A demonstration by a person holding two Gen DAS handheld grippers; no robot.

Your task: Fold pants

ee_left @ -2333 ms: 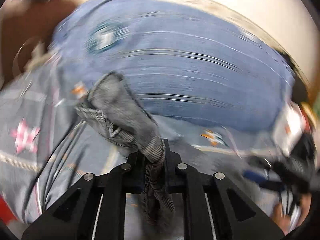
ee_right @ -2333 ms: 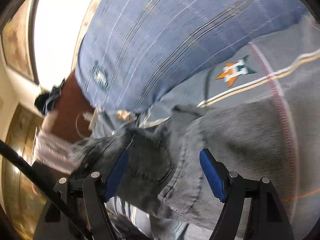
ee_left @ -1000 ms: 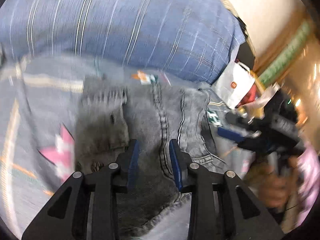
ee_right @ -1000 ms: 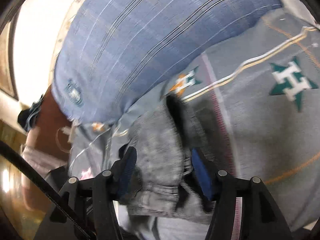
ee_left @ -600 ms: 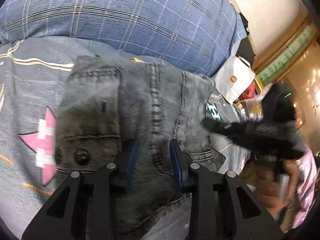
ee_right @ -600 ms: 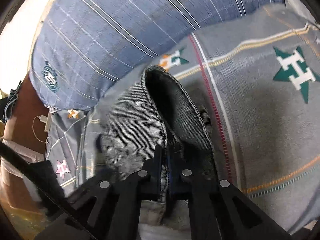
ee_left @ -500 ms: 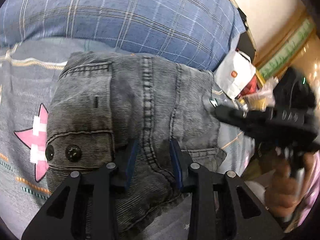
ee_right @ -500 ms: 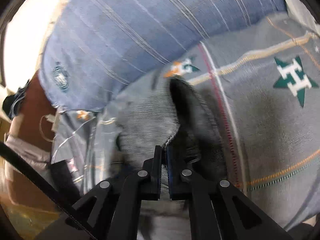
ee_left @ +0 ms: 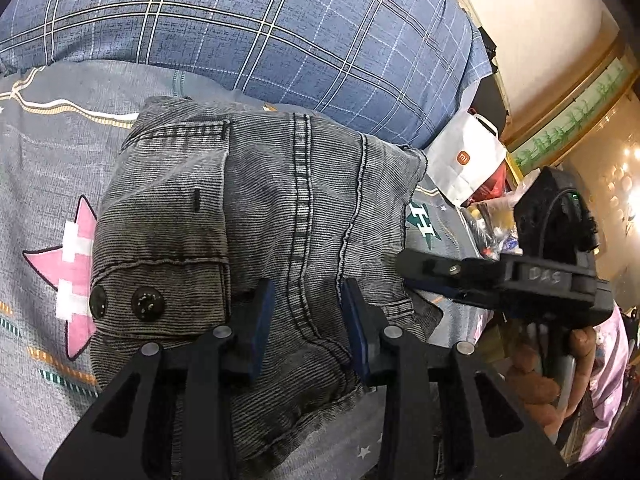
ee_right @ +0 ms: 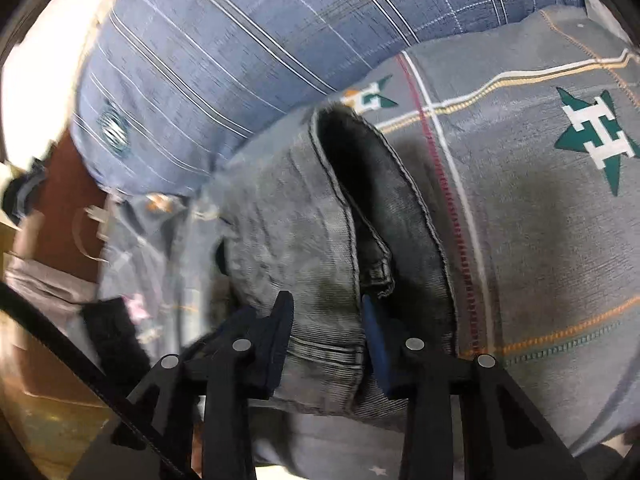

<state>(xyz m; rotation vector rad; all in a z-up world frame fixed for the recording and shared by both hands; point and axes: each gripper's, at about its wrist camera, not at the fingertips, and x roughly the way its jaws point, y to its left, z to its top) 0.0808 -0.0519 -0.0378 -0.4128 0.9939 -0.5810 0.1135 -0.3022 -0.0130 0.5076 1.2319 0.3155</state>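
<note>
The grey denim pants (ee_left: 280, 200) lie folded into a compact bundle on the bedsheet (ee_left: 48, 160), pocket flap and two buttons facing up. My left gripper (ee_left: 306, 300) hovers low over the bundle's near part, its blue pads apart on either side of a double seam and not pinching it. My right gripper (ee_right: 326, 312) sits at the bundle's right edge, where the folded layers (ee_right: 288, 220) gape. Its jaws are opening, with a denim edge lying loose between the pads. From the left wrist view, the right gripper (ee_left: 440, 272) reaches in from the right, held by a hand (ee_left: 532, 384).
A big blue plaid pillow (ee_left: 280, 32) lies just behind the pants. The grey sheet (ee_right: 540, 220) with star prints spreads out to the right. A white paper bag (ee_left: 464, 164) and clutter stand beyond the bed's right edge.
The left gripper has let go of the raised denim strip, and the pants now lie folded flat. The right gripper was shut on the fold's edge half a second ago; its jaws have parted.
</note>
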